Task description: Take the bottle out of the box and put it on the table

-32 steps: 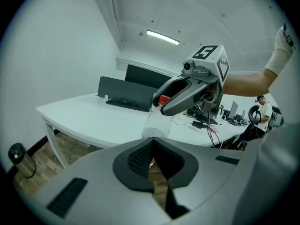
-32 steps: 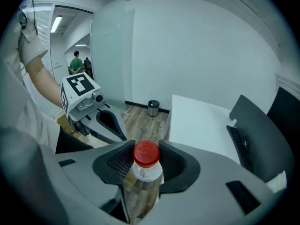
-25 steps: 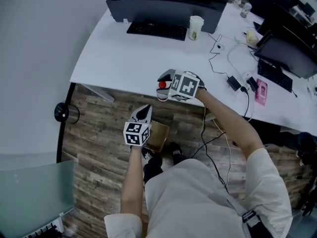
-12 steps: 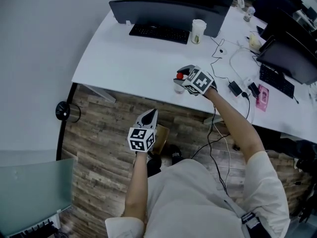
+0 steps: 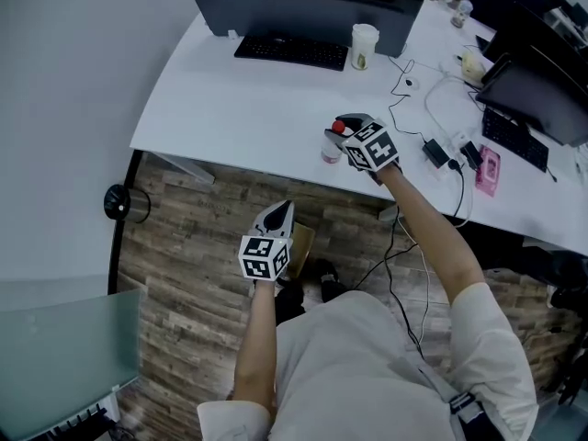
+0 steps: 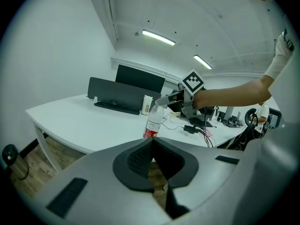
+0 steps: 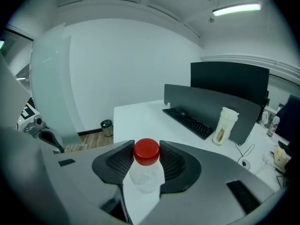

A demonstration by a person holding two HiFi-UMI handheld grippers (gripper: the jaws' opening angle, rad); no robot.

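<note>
Head view: the bottle (image 5: pixel 331 147) has been carried inward from the front edge of the table (image 5: pixel 230 108) and now appears to stand there, leaving only release; the outstretched, down-tilted right gripper (image 5: pixel 340 129) is opening its jaws around the neck, while the left gripper (image 5: pixel 277 213), jaws together and empty, hangs off the table above the box (image 5: pixel 301 246).

In head view your left claw (image 5: pixel 278 211) & its marker cube (image 5: pixel 264 257) cover most of the box (image 5: pixel 300 246), so its inside can't be seen. Right claw (image 5: pixel 340 127), jaws opening w/ the cap (image 7: pixel 146 152) between them, hides the bottle's (image 7: pixel 146 170) lower half in right gripper view. Label print is too small to read from left gripper view.
</note>
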